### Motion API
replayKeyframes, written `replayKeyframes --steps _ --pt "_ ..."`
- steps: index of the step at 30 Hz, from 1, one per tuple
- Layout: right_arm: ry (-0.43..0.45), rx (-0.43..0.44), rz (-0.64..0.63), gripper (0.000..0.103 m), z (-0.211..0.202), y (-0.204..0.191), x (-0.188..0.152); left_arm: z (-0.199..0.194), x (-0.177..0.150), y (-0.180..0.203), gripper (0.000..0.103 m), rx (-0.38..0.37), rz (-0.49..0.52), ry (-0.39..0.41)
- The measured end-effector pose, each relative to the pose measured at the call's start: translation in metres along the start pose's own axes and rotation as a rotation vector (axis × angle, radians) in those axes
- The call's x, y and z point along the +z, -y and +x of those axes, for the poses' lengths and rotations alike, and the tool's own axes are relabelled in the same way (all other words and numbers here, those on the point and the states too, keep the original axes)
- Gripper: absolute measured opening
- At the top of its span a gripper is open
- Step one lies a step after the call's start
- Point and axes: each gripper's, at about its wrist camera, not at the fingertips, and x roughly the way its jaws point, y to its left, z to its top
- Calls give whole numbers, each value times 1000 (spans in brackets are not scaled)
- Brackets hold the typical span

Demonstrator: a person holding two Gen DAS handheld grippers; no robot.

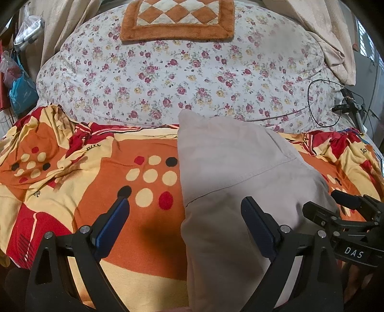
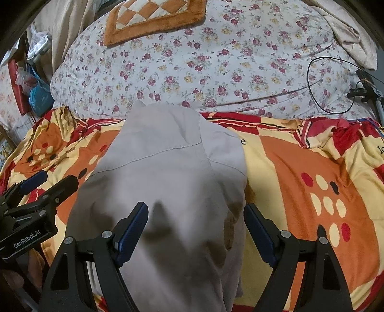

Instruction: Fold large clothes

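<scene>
A pale grey garment (image 1: 235,182) lies folded in a long strip on the orange, red and yellow bedspread (image 1: 134,230); it also shows in the right wrist view (image 2: 168,172). My left gripper (image 1: 184,211) is open and empty, its jaws straddling the garment's left edge near its close end. My right gripper (image 2: 195,216) is open and empty above the garment's near end, which has brownish stains (image 2: 230,223). The right gripper also shows at the right of the left wrist view (image 1: 345,211), and the left gripper at the left of the right wrist view (image 2: 38,189).
A floral quilt (image 1: 182,79) lies beyond the bedspread (image 2: 312,182), with an orange checked mat (image 1: 177,19) on it. A black cable loop (image 1: 321,103) and a small tripod (image 1: 348,105) lie at the far right. Bags (image 1: 19,79) hang at the left.
</scene>
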Motion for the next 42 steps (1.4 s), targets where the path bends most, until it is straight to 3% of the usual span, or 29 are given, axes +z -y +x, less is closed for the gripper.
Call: replayKeyframes --steps 42 --pt "-20 -3 -12 83 7 -3 -1 4 -3 2 95 -5 -4 -14"
